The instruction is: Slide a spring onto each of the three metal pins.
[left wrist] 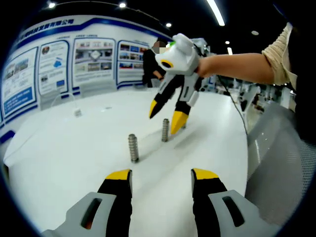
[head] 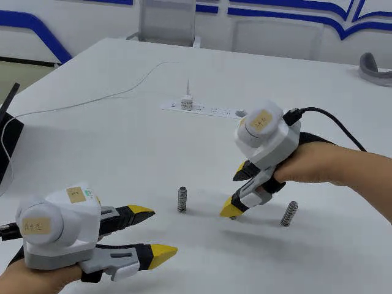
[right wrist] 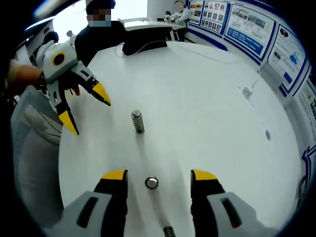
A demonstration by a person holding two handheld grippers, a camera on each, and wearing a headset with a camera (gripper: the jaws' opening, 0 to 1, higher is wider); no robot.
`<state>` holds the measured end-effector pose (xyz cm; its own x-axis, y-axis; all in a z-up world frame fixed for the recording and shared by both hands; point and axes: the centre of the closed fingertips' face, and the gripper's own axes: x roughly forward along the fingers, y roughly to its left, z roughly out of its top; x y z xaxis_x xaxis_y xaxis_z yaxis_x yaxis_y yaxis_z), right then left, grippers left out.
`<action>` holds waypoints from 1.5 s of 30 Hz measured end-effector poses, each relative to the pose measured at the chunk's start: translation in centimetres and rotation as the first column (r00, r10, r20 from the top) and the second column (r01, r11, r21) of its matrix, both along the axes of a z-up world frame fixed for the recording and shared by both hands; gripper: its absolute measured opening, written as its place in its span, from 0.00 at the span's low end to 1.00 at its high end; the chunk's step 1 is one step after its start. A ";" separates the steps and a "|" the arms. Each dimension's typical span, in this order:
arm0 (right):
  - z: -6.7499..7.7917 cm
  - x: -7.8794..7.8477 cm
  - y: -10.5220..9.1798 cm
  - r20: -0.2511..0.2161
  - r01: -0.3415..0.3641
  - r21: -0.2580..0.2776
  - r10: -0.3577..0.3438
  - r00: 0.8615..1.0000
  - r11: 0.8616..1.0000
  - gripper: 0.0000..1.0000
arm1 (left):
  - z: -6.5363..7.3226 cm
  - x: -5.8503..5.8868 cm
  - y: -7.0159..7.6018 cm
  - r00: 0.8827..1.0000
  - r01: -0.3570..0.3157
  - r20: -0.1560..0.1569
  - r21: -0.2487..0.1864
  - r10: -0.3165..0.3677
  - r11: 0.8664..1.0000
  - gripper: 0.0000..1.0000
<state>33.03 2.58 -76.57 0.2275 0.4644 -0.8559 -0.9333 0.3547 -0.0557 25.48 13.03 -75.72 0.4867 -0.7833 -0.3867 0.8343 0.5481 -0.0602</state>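
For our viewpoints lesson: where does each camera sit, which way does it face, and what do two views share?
Head view: on the headset, looking down at the table; left gripper, right gripper and the right hand show.
Left gripper view: rides the left gripper, facing the right gripper and the arm holding it; own fingers at the bottom.
Right gripper view: rides the right gripper, facing the left gripper; own fingers flank a pin.
Shared: both gripper views show the upright spring between the grippers.

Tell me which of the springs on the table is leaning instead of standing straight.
The far-right spring in the head view is the one leaning, its top tipped to the right. The left spring stands straight upright.
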 end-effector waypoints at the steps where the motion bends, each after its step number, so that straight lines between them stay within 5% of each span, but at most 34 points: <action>1: 0.1 0.0 -0.1 0.002 0.005 0.004 -0.005 1.000 1.000 0.53 | 0.0 0.0 0.0 1.000 -0.001 0.000 0.000 0.001 1.000 0.49; 31: 1.7 -1.3 -6.2 0.072 0.171 0.124 -0.180 0.981 0.978 0.55 | 0.3 0.3 -0.2 1.000 -0.007 0.000 -0.005 0.007 1.000 0.49; 45: 1.7 -3.3 -9.3 0.087 0.255 0.192 -0.275 0.958 0.948 0.56 | 0.3 0.3 0.1 1.000 -0.023 -0.009 -0.020 0.023 1.000 0.49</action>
